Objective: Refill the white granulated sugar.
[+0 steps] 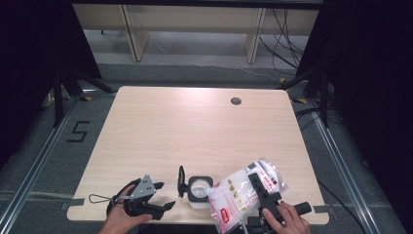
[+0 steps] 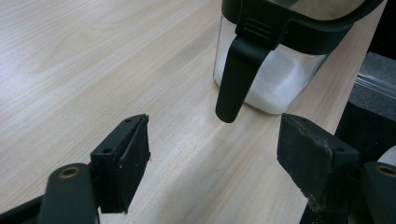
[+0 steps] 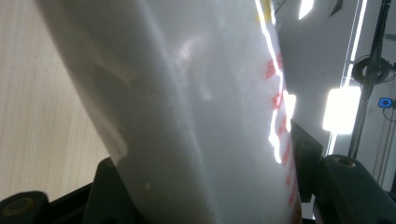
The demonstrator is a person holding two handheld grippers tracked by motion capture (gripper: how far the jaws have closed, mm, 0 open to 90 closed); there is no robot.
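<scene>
A: Where's the bag relative to the right gripper's fingers?

B: The right gripper (image 1: 259,187) has the bag (image 1: 243,192) clamped between its two black jaws. From the right gripper view the bag (image 3: 201,116) rises straight up out of the gap, one finger (image 3: 109,191) at its left and the other (image 3: 306,158) at its right, both against the plastic. Grasping, then, not released.

A: And where does the bag sit on the table?

B: Near edge, right of centre. It is held tilted, its corner pointing left and down at the open mouth of the jar (image 1: 199,190). Whether that corner touches the rim, I cannot tell.

A: Contents?

B: The bag is clear plastic with red print, packed with a white granular stuff. The jar (image 2: 275,70) is clear glass with a black collar, and a layer of the same white grains lies in its bottom. Its black lid (image 1: 181,181) stands flipped up at the left side; a black tab (image 2: 238,74) hangs down the front of the jar.

A: Left gripper?

B: The left gripper (image 1: 163,195) lies low at the near left edge of the table (image 1: 195,126), jaws spread wide with nothing between them. In its own view the jar stands beyond the fingers (image 2: 126,163), near but apart.
</scene>
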